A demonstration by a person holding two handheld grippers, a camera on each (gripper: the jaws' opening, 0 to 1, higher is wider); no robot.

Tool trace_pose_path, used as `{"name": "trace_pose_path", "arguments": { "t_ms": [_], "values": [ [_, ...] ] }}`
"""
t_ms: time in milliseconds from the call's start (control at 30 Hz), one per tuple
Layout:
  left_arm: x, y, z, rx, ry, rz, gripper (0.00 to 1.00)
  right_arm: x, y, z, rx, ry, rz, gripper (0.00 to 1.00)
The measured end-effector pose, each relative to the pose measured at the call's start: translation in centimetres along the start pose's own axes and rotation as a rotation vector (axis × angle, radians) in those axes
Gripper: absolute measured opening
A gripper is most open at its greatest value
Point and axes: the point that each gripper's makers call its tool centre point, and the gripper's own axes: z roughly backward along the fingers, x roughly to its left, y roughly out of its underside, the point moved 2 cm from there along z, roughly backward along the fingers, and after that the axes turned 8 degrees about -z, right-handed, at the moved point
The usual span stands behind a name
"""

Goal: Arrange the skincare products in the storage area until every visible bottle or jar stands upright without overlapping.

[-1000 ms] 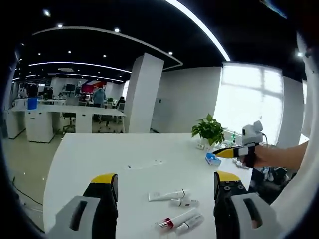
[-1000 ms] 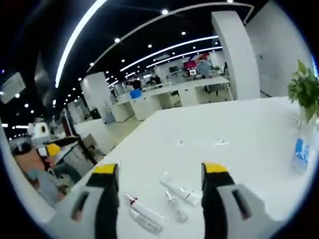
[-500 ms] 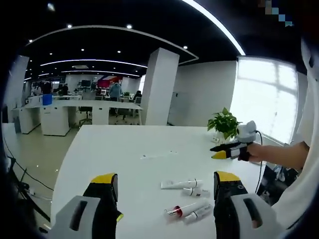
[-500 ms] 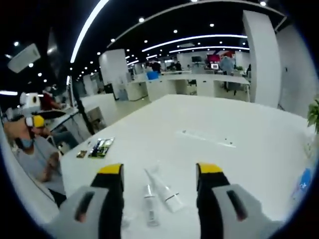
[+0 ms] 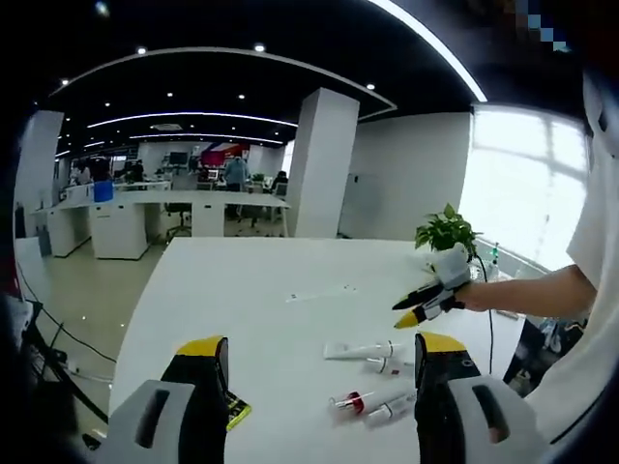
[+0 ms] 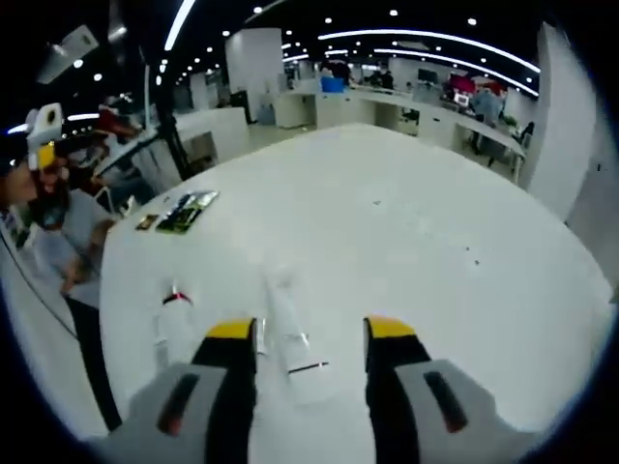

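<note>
Left gripper (image 5: 319,362) is up over the near edge of the white table (image 5: 242,290), jaws spread wide, yellow tips far apart, nothing between them and nothing touching them. Through that gap, in the left gripper view, four skincare tubes are lying flat on the tabletop: a long white tube (image 5: 360,349), a shorter white tube (image 5: 385,365) just beside it, then nearer the camera a red-capped tube (image 5: 354,400) and a small white tube (image 5: 392,410) alongside that one. All four on their sides, none upright. A yellow-and-black packet (image 5: 236,414) sits at the table edge just beside the left jaw.

Over on the right of that view comes the right gripper (image 5: 410,309), held in a person's hand (image 5: 462,297), its yellow-tipped jaws pointing down toward the long white tube, hanging just above the cluster, not touching. A potted plant (image 5: 444,230) stands behind it, further up the table.

Now the right gripper view: the right gripper (image 6: 309,331) has its jaws parted moderately, and a white tube (image 6: 290,331) lies on the table right between the tips, lengthwise down the gap. The jaws flank it; whether either tip touches it, I cannot tell. Not clamped, clearly slack. Off to the left lies the red-capped tube (image 6: 170,314), well apart from the jaws. Further out, dark packets (image 6: 186,211) rest on the table (image 6: 435,232) near its far-left edge.
</note>
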Motion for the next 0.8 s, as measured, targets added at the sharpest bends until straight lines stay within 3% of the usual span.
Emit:
{"name": "trace_pose_path", "arguments": {
  "t_ms": [133,400,800],
  "values": [
    [0.5,-0.3,0.2,-0.007,-0.019,0.001,0.81,-0.6,1.4,-1.8,0.097,-0.007,0.031,0.42],
    [1.0,-0.6,0.6,-0.022,-0.051,0.004,0.81,-0.5,3.4,-4.1,0.205,-0.040,0.075,0.41],
    [1.0,0.2,1.1,0.004,-0.077,0.005,0.80,0.3,4.2,-7.0,0.295,-0.073,0.157,0.37]
  ]
}}
